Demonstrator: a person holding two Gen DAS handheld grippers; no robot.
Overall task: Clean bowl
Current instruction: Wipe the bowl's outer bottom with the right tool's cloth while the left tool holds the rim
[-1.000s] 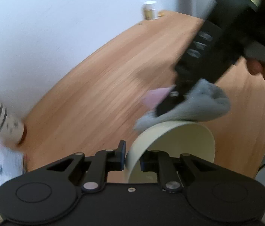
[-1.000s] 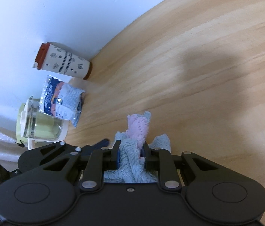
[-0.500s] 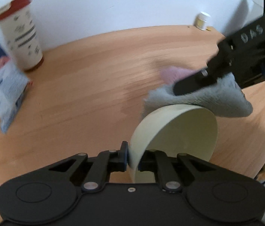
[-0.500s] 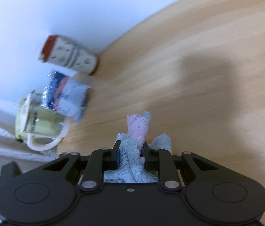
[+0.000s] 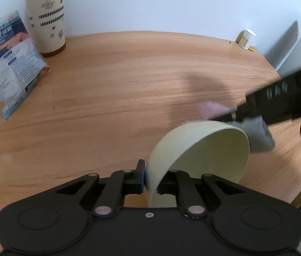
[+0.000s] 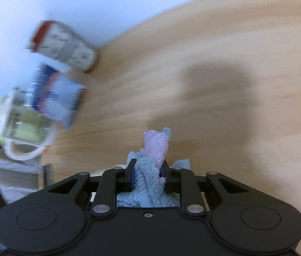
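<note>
Cream bowl rim in left tool (clamped)

— What stands at the wooden table's far edge?
— A tall patterned cup with a red lid, against the wall; just beside it lies a printed packet.
— And the far right corner?
— A small white-capped jar.

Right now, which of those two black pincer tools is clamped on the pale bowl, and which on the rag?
The left gripper pinches the pale cream bowl by its rim; the right gripper grips the fluffy blue and pink cloth.
</note>
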